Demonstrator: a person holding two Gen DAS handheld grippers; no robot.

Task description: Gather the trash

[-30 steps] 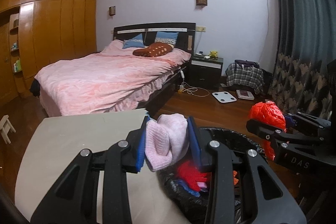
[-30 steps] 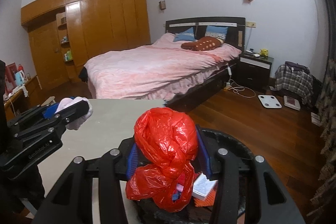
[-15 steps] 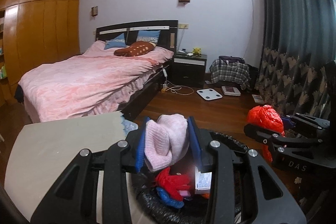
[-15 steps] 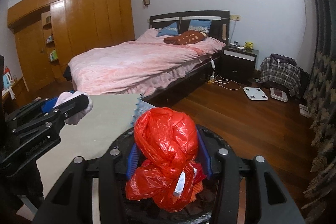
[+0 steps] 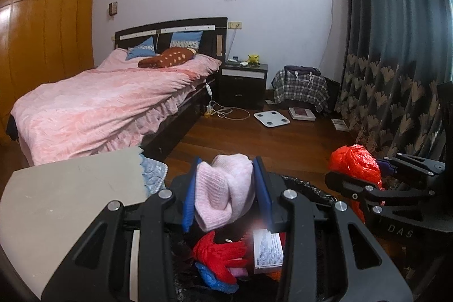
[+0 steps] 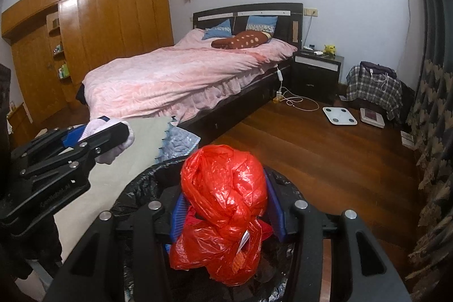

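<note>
Left gripper (image 5: 225, 188) clamps a pink knit cloth (image 5: 223, 196); soft, light, compresses between the pads, likely to drape on release. Right gripper (image 6: 226, 205) pinches a knotted red plastic bag (image 6: 223, 188): slick, crinkly, best held at the knot. Both hang over the black-lined bin (image 5: 320, 193), beside the table (image 5: 65, 197).

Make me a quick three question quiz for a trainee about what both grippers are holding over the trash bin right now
1. True or false: the left gripper is shut on a pink knit cloth.
2. The right gripper holds: A) a white box B) a red plastic bag C) a blue pillow
3. Fill in: the trash bin is lined with a ____ bag.

Key: 1 true; 2 B; 3 black
</note>
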